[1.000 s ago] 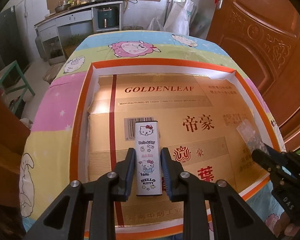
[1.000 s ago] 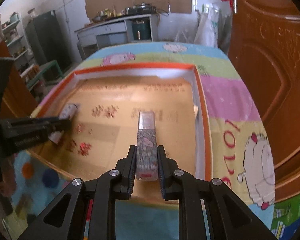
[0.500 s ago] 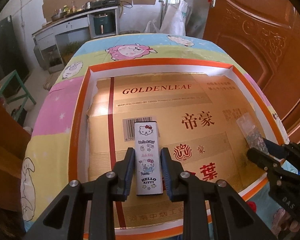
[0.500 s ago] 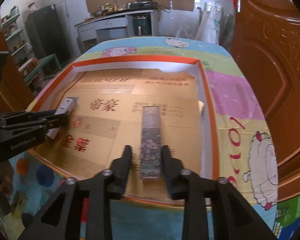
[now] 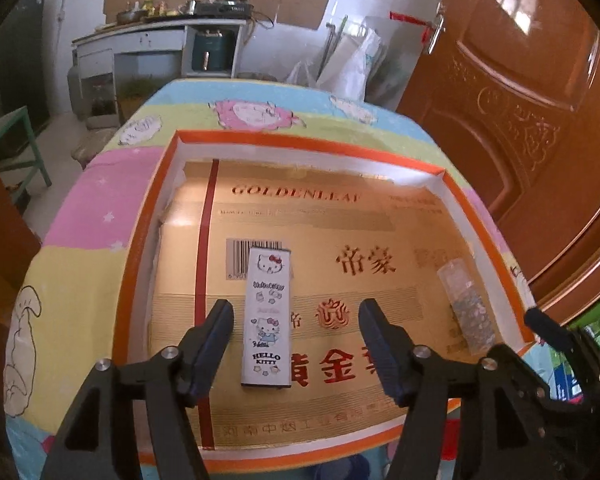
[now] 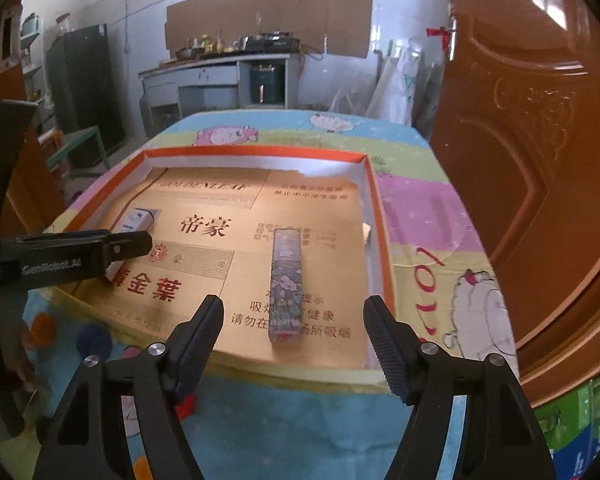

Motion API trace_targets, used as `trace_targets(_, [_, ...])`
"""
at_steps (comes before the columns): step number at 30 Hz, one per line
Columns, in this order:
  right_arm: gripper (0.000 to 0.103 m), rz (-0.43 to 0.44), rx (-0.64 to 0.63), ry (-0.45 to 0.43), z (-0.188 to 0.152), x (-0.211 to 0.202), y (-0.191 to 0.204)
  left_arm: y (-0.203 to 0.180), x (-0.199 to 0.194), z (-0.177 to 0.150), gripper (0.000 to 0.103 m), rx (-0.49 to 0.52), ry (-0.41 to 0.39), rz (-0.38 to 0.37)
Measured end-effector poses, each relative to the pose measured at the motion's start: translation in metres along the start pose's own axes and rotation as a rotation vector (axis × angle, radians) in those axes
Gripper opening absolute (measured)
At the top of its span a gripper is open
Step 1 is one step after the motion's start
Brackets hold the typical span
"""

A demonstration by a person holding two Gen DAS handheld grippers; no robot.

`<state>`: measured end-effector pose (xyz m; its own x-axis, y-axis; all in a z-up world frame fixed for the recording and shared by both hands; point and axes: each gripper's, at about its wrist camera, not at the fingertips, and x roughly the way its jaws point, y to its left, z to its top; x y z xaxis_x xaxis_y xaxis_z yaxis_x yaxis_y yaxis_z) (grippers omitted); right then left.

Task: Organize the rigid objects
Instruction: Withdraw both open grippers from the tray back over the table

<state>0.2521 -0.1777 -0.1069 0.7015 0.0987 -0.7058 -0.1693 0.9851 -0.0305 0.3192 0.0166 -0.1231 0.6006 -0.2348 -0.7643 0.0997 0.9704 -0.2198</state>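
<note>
**Left wrist and right wrist: both boxes lie released in the tray**

Left wrist: the left gripper has its jaws opening wide; the Hello Kitty box lies flat between them, untouched, on the tray floor.

Right wrist: the right gripper is likewise opening, astride the floral box lying near the tray's right wall.

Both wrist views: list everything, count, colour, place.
Tray: 1, orange rim, cardboard-lined, on table.
Hello Kitty box: 1, white, flat in tray, left side.
Floral box: 1, dark, flat in tray, right side.
Tablecloth: 1, pastel cartoon print, over table.
Door: 1, brown, right.
Counter: 1, grey, back wall.
Left gripper: fingers opening, apart from Hello Kitty box.
Right gripper: fingers opening, apart from floral box.
</note>
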Motion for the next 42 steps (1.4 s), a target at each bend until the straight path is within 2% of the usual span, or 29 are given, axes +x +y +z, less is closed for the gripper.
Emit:
trace_targets(9, [0.074, 0.001, 0.060, 0.004, -0.015, -0.019, -0.005, -0.019, -0.036, -0.001, 0.065, 0.056, -0.079, 0.025])
trace_targets(16, [0.074, 0.022, 0.125, 0.014, -0.025, -0.037, -0.004, -0.022, -0.070, -0.018, 0.065, 0.067, -0.112, 0.031])
trace_targets(24, [0.074, 0.036, 0.120, -0.013, -0.037, -0.072, 0.010, -0.023, -0.112, -0.044, 0.061, 0.066, -0.130, 0.025])
trace_targets(30, [0.074, 0.036, 0.100, -0.041, -0.045, -0.104, 0.020, -0.032, -0.141, -0.065, 0.061, 0.102, -0.164, 0.058])
trace_targets(36, [0.074, 0.040, 0.070, -0.060, -0.062, -0.135, 0.032, -0.030, -0.172, -0.088, 0.061, 0.092, -0.216, 0.103])
trace_targets(42, [0.074, 0.034, 0.057, -0.059, -0.082, -0.157, 0.041, -0.012, -0.192, -0.111, 0.061, 0.043, -0.213, 0.064])
